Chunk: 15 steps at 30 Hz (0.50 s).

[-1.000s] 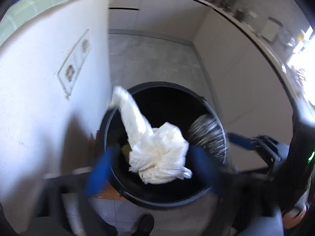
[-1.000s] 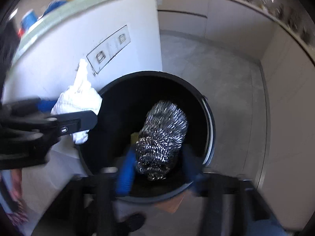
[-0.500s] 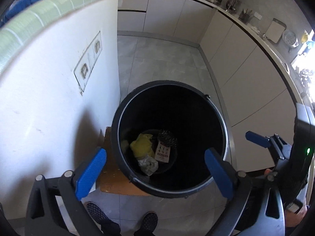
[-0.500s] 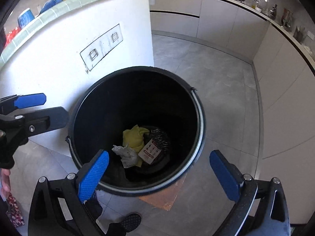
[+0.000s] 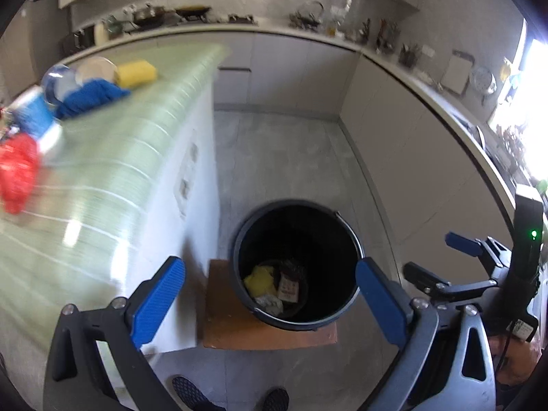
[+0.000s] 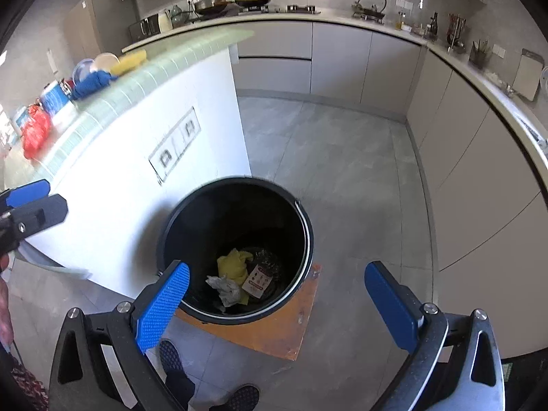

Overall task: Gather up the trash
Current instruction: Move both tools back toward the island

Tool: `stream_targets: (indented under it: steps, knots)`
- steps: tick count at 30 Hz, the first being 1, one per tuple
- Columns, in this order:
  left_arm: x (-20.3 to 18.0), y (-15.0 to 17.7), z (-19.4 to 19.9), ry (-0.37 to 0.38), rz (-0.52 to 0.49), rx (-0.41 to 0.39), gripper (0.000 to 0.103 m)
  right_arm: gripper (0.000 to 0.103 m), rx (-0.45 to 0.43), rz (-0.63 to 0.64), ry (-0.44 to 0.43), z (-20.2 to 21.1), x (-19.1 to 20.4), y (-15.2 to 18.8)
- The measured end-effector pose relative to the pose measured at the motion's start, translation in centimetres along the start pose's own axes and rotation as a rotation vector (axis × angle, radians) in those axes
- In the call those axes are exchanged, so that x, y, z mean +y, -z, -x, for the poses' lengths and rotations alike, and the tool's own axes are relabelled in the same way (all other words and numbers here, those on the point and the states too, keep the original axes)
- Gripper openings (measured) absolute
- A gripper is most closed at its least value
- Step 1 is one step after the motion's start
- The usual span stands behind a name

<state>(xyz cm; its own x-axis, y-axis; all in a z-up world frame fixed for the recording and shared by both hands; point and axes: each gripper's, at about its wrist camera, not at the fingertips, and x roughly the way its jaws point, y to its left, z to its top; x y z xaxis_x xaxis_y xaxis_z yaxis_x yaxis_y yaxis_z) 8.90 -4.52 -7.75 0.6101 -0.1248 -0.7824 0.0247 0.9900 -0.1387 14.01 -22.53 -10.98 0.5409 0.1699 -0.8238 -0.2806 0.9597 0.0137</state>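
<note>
Both tools wide open and empty, left tool (image 5: 270,294) and right tool (image 6: 277,303) above the black bin (image 6: 191,219); trash (image 6: 236,274) sits at its bottom; bin's tucked against the surface's (image 6: 144,78) white side, open floor (image 6: 335,157) beyond.

A grey tiled floor (image 6: 328,157) is bounded by pale handleless cabinets (image 6: 342,58) along 2 walls. A white island (image 6: 144,157) topped with green tiles (image 5: 113,157) is seen left; daylight enters at a window (image 5: 534,109).
</note>
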Motion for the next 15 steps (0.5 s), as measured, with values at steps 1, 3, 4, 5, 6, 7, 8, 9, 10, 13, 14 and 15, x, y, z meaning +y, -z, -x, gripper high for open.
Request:
stream_targets:
  steps: [1, 3, 4, 5, 6, 7, 8, 9, 10, 13, 14, 15]
  knots:
    - [0.3, -0.1, 0.8, -0.008, 0.002, -0.016, 0.101, 0.103, -0.014, 0.005, -0.001, 0.9, 0.3, -0.3]
    - [1.5, -0.3, 2.4, -0.029, 0.017, -0.044, 0.101, 0.103, -0.045, 0.012, -0.01, 2.2, 0.9, -0.9]
    - [2.2, -0.3, 3.2, -0.035, 0.026, -0.055, 0.101, 0.103, -0.058, 0.015, -0.017, 2.8, 1.3, -1.2]
    - [2.7, -0.2, 3.6, -0.042, 0.032, -0.061, 0.101, 0.103, -0.078, 0.015, -0.023, 3.4, 1.9, -1.5]
    - [3.5, -0.1, 4.2, -0.057, 0.042, -0.069, 0.101, 0.103, -0.102, 0.014, -0.031, 4.0, 2.4, -1.7]
    - [4.5, 0.1, 5.0, -0.076, 0.056, -0.081, 0.101, 0.103, -0.137, 0.022, -0.047, 4.7, 3.2, -1.9]
    - [5.1, 0.2, 5.6, -0.087, 0.067, -0.091, 0.101, 0.103, -0.141, 0.035, -0.056, 5.0, 3.9, -2.2]
    - [5.9, 0.5, 5.9, -0.1, 0.078, -0.099, 0.101, 0.103, -0.134, 0.051, -0.059, 5.1, 4.6, -2.4]
    - [6.9, 0.8, 6.6, -0.129, 0.095, -0.114, 0.101, 0.103, -0.12, 0.069, -0.054, 5.1, 5.5, -2.7]
    - [9.4, 1.5, 8.1, -0.156, 0.141, -0.132, 0.101, 0.103, -0.103, 0.088, -0.079, 5.1, 8.0, -3.5]
    - [10.3, 1.7, 8.4, -0.163, 0.157, -0.134, 0.1, 0.103, -0.107, 0.093, -0.086, 5.2, 8.7, -3.8]
    - [11.3, 2.0, 8.8, -0.172, 0.174, -0.139, 0.1, 0.103, -0.111, 0.105, -0.1, 5.3, 9.6, -4.1]
